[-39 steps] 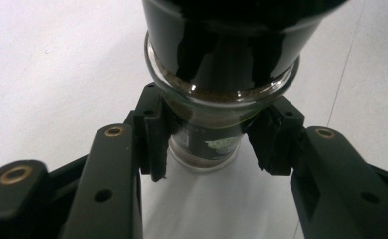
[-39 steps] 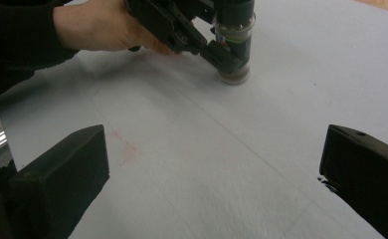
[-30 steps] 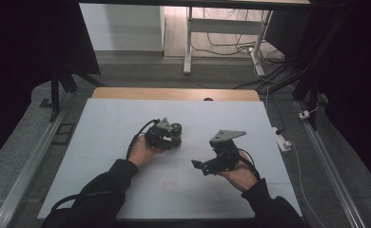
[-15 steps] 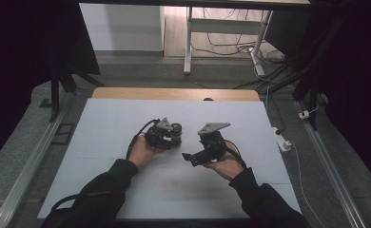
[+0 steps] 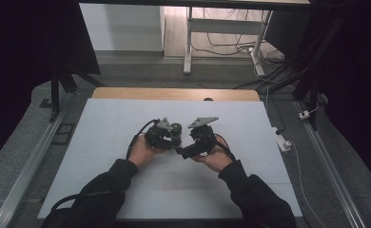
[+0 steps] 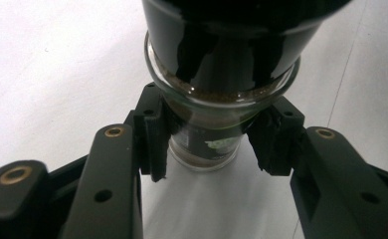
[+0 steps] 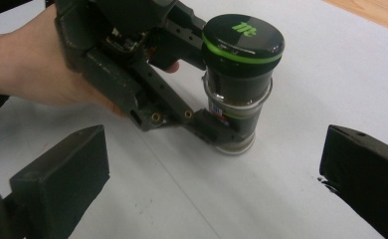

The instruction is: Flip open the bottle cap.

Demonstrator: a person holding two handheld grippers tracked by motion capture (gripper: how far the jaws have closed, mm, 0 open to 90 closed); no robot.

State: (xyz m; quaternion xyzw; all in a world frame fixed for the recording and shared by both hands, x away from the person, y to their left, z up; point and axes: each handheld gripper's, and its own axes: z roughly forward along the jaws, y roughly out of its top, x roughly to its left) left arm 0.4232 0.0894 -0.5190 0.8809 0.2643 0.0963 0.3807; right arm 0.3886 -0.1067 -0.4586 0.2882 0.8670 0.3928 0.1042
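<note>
My left gripper (image 6: 207, 149) jaws clamp the jar (image 7: 239, 84), upright at bench (image 5: 126, 118) center. My right gripper (image 7: 212, 184), jaws wide apart, sits just at its 3 o'clock.

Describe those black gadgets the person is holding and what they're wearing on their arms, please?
Both are handheld black tools. The left gripper has two matte black jaws with brass-coloured rivets and blocky pads. The right gripper carries a grey three-cornered plate on top, and its jaws end in thick black pads. A black cable trails from the left one. The person wears dark long sleeves.
</note>
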